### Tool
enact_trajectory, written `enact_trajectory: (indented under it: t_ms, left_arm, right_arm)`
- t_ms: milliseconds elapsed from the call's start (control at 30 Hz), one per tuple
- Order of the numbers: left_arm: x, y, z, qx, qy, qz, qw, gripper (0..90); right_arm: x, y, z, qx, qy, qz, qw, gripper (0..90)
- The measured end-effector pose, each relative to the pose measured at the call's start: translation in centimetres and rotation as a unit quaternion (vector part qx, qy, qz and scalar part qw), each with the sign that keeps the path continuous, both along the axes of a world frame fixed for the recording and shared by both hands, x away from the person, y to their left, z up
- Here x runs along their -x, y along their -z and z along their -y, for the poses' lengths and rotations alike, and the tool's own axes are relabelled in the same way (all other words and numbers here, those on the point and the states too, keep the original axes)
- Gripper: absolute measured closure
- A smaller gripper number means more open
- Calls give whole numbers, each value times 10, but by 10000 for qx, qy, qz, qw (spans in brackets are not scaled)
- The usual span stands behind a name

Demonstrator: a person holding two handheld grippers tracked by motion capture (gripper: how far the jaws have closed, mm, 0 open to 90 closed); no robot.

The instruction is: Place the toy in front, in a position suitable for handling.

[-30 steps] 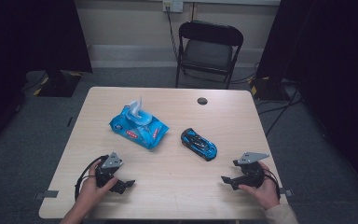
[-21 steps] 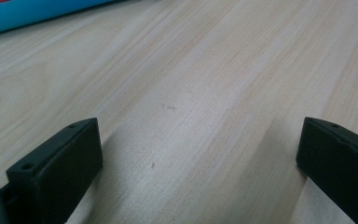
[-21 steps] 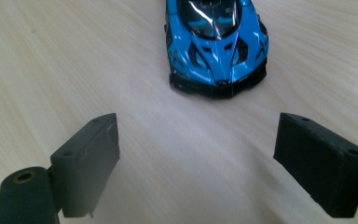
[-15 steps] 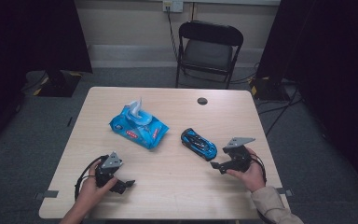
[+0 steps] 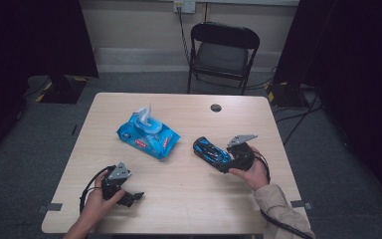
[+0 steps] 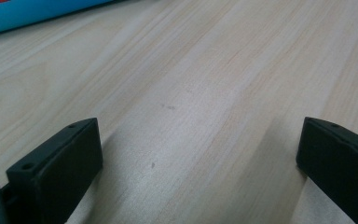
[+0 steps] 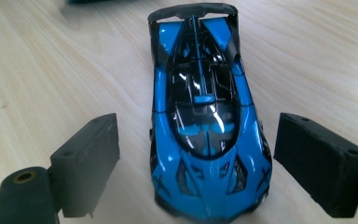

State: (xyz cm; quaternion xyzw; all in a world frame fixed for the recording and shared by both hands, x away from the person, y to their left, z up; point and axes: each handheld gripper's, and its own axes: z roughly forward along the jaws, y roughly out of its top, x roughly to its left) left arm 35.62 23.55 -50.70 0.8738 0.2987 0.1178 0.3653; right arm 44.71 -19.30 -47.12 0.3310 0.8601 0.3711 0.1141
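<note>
Toy car [image 7: 208,130] between wide-open right tool [image 7: 196,158] jaws, pads clear of it

We see a light wooden table [image 5: 189,199] on grey carpet [image 5: 35,149], a black folding chair [image 5: 222,55] behind it, a pale wall [image 5: 139,25] with a socket [image 5: 184,6], dark curtains [image 5: 30,35] on both sides and cables [image 5: 298,114] across the floor

Both hand-held grippers [image 5: 135,195] [image 5: 222,164] held low, jaws open.

Wipes pack [image 5: 147,135], folding chair [image 5: 222,55], wooden table [image 5: 189,199].
</note>
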Motion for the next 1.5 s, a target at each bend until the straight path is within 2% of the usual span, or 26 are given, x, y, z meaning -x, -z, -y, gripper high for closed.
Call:
enact_trajectory:
  t_ms: [233, 267, 433, 700, 933, 1067, 1167, 1233, 1333, 1500]
  left_arm:
    - [0, 0, 0, 1, 0, 0, 10000, 0]
    - [0, 0, 0, 16, -10, -2, 10000, 0]
    - [0, 0, 0, 1, 0, 0, 10000, 0]
    - [0, 0, 0, 17, -10, 0, 10000, 0]
    - [0, 0, 0, 3, 0, 1, 10000, 0]
    - [0, 0, 0, 16, -11, 0, 10000, 0]
    - [0, 0, 0, 17, -11, 0, 10000, 0]
    - [0, 0, 0, 17, -11, 0, 10000, 0]
    - [0, 0, 0, 15, -9, 0, 10000, 0]
    - [0, 0, 0, 17, -11, 0, 10000, 0]
  right_arm:
    - [-13, 0, -11, 28, 5, 59, 10000, 129]
    - [-17, 1, -13, -30, 16, 17, 10000, 129]
    - [-26, 7, -19, -1, -29, -65, 10000, 128]
    - [-36, 22, -27, 164, -33, -229, 9996, 128]
    - [-38, 29, -31, 106, -34, -172, 9998, 130]
    - [-36, 31, -31, 242, -147, 12, 9996, 132]
    - [-34, 31, -31, 238, -125, 36, 9996, 134]
    - [-33, 32, -30, 208, -35, 65, 9998, 159]
    - [-32, 31, -31, 139, -119, 122, 9998, 249]
    - [-30, 31, -32, 125, -101, 120, 9998, 257]
